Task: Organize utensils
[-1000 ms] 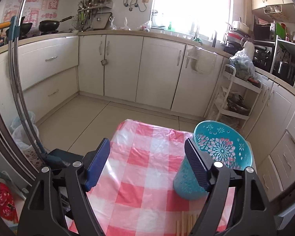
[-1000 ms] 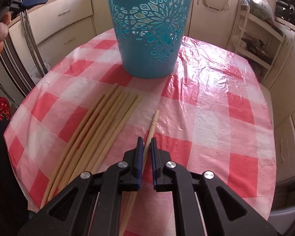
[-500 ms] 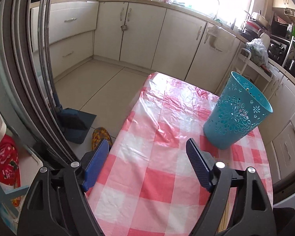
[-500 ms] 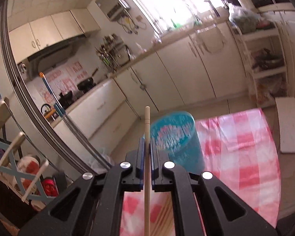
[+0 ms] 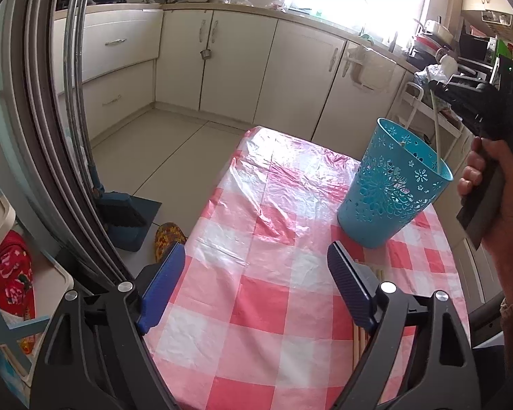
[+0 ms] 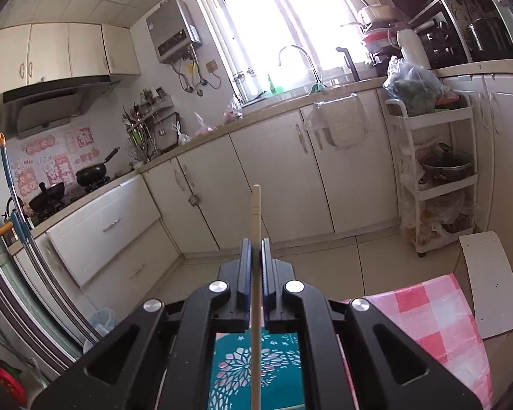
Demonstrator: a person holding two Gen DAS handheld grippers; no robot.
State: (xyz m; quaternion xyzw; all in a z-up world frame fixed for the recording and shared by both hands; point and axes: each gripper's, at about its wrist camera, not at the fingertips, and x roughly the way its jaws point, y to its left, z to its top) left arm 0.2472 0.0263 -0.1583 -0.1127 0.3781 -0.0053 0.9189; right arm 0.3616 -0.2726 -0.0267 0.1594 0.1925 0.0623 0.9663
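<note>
I am looking over the pink-and-white checked plastic tablecloth (image 5: 273, 307) on the table, biggest thing here. On it, at 2 o'clock in my left wrist view, the turquoise perforated plastic holder cup (image 5: 390, 184) is standing upright.

My right gripper (image 6: 255, 266) is clamping one pale wooden chopstick (image 6: 255, 212) with its jaws pinched nearly together. In the left view that gripper (image 5: 437, 90) is hovering above the cup at 1 o'clock, and the chopstick (image 5: 437, 130) is hanging down with its lower end inside the cup rim; I cannot tell whether it is touching the bottom. From the right view, the cup (image 6: 256, 369) is sitting right under the fingers at 6 o'clock.

My left gripper (image 5: 253, 290) is empty, its jaws opening wide above the cloth, nothing between them. The remaining pale wooden chopsticks (image 5: 362, 338) are lying on the cloth at 5 o'clock, mostly hidden behind the right-hand finger.

Step in hand, I judge: dropping this chopstick into the cup. Next move is calling for lowering a little, loosening the right jaws so the stick is falling inside the rim, then going for the next stick.
</note>
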